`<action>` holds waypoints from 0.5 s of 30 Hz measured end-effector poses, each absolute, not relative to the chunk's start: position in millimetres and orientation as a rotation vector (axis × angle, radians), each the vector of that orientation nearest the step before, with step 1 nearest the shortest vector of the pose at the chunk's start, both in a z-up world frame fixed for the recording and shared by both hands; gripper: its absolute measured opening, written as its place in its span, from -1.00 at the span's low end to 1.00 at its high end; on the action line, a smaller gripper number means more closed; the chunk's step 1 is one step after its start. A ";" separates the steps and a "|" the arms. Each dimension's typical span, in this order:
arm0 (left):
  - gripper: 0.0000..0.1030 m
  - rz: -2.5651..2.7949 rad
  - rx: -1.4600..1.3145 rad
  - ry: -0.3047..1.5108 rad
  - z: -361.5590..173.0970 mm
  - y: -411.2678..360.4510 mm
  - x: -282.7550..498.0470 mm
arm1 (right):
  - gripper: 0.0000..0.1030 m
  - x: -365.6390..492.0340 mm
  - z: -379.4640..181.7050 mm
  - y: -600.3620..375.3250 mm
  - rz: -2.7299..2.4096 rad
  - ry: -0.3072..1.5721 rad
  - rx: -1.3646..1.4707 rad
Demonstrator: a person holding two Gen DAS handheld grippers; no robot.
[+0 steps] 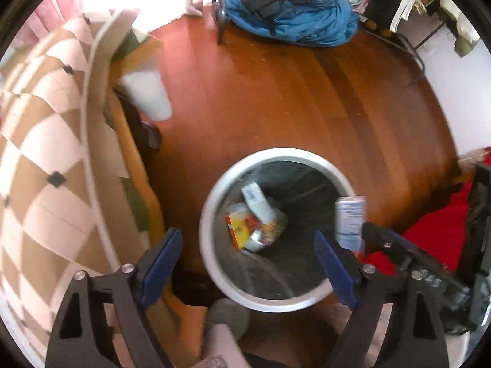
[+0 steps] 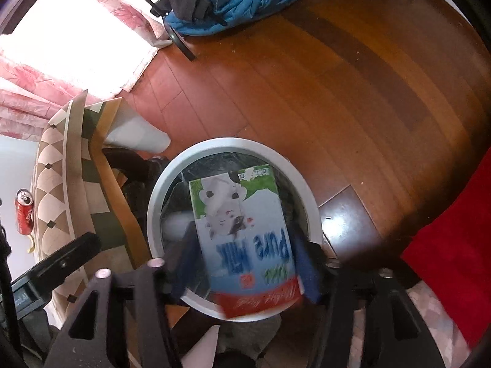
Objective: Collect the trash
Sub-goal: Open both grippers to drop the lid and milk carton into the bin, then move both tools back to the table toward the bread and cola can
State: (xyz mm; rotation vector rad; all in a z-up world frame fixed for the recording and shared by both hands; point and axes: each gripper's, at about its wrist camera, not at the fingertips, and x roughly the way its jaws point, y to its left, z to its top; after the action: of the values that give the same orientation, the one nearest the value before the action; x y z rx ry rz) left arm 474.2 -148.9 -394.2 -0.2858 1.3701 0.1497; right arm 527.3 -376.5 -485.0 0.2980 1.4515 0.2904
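While the right claw (image 2: 245, 254) grips a milk carton (image 2: 242, 214), wrappers (image 1: 254, 230) fill the bin (image 1: 211, 202).

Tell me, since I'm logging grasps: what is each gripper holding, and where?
Right gripper clamps the milk carton by its side faces, over the trash bin. Left gripper is open, empty.

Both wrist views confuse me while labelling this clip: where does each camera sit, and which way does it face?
Left wrist: on the open left gripper, looking down into the trash bin; its blue pads and the person's foot show.
Right wrist: on the right gripper, looking down over the same bin, around the milk carton.
Shared: bin, carton, wooden floor, blue clothes pile.
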 end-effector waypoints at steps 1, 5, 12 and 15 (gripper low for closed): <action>0.70 0.169 -0.263 1.358 -393.7 -147.0 472.4 | 0.64 526.1 -485.5 -378.3 0.290 1.450 0.297; 0.70 0.218 -0.217 1.342 -389.9 -145.6 462.4 | 1.00 518.1 -485.1 -382.8 0.251 1.451 0.253; 0.70 0.231 -0.180 1.350 -385.2 -149.2 451.2 | 1.00 498.5 -472.3 -387.2 0.193 1.458 0.140; 0.70 0.225 -0.186 1.340 -376.6 -151.8 447.5 | 1.00 490.6 -460.1 -385.8 0.185 1.452 0.107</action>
State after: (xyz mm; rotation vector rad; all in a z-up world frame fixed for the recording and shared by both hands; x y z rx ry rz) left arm 447.5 -151.8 -376.6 -0.1856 1.3400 0.2248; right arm 490.6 -385.8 -460.1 0.1067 1.4519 0.1853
